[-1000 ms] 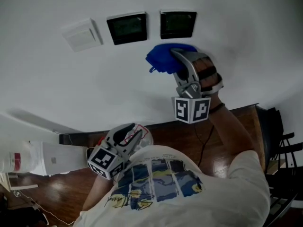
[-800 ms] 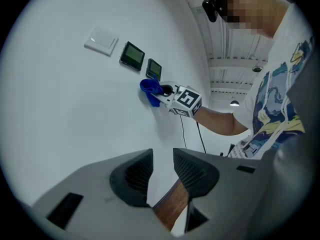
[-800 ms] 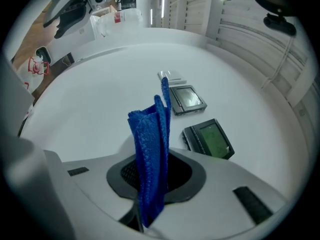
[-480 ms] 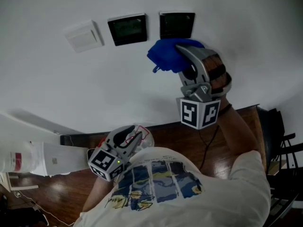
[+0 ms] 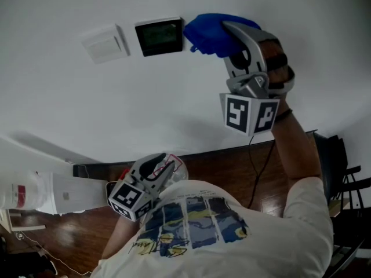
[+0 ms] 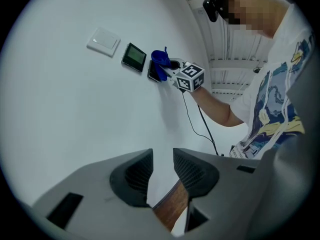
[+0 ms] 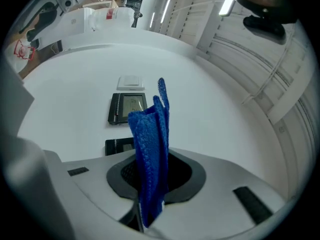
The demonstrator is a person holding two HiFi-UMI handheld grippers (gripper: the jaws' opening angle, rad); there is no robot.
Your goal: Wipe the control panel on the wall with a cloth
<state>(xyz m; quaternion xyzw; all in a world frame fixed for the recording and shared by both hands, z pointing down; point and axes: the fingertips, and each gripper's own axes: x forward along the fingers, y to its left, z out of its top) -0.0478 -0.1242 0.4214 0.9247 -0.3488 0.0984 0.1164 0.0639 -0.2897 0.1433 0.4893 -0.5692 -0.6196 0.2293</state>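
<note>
Two dark control panels and a white switch [image 5: 104, 43] sit in a row on the white wall. My right gripper [image 5: 223, 33] is raised and shut on a blue cloth [image 5: 210, 32], which lies over the right panel and hides it in the head view. The left panel [image 5: 159, 36] is uncovered. In the right gripper view the cloth [image 7: 150, 149] stands upright between the jaws, with the left panel [image 7: 127, 108] and right panel [image 7: 119, 145] beyond it. My left gripper [image 5: 155, 168] hangs low by the person's chest, its jaws [image 6: 162, 166] slightly apart and holding nothing.
A dark baseboard [image 5: 93, 168] and wood floor run below the wall. A white container [image 5: 35, 194] stands at the lower left. A dark chair [image 5: 348, 181] is at the right edge. A thin cable [image 5: 256, 167] hangs down from the right wrist.
My right gripper has carried the cloth up the wall from below the right panel onto it, so the panel is now covered. The left gripper has stayed put.
</note>
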